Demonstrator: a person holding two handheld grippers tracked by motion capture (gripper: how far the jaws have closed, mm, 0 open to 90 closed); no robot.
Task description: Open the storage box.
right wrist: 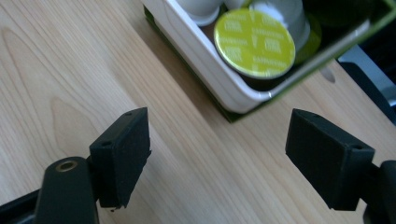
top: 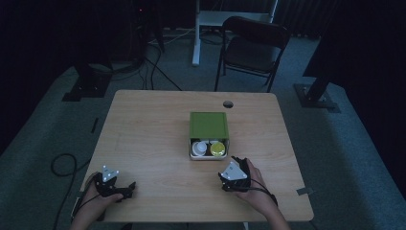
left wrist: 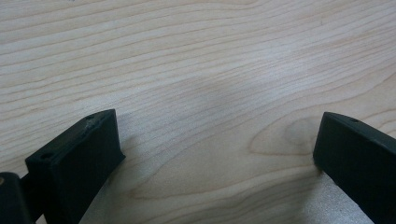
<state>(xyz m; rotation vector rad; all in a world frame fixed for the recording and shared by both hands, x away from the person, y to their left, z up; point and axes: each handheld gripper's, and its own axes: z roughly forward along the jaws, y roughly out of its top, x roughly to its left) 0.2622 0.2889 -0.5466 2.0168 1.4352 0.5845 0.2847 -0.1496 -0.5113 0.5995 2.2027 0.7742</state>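
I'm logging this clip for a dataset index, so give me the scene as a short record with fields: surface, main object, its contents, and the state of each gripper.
surface: light wooden table
main object: green box with a white pull-out drawer, drawer open toward the person
contents: yellow foil-topped capsule and white capsules in the drawer
left gripper: jaws open over bare wood, nothing between them
right gripper: jaws open, nothing between them, close to the drawer's front edge and apart from it
background: black folding chair beyond the table
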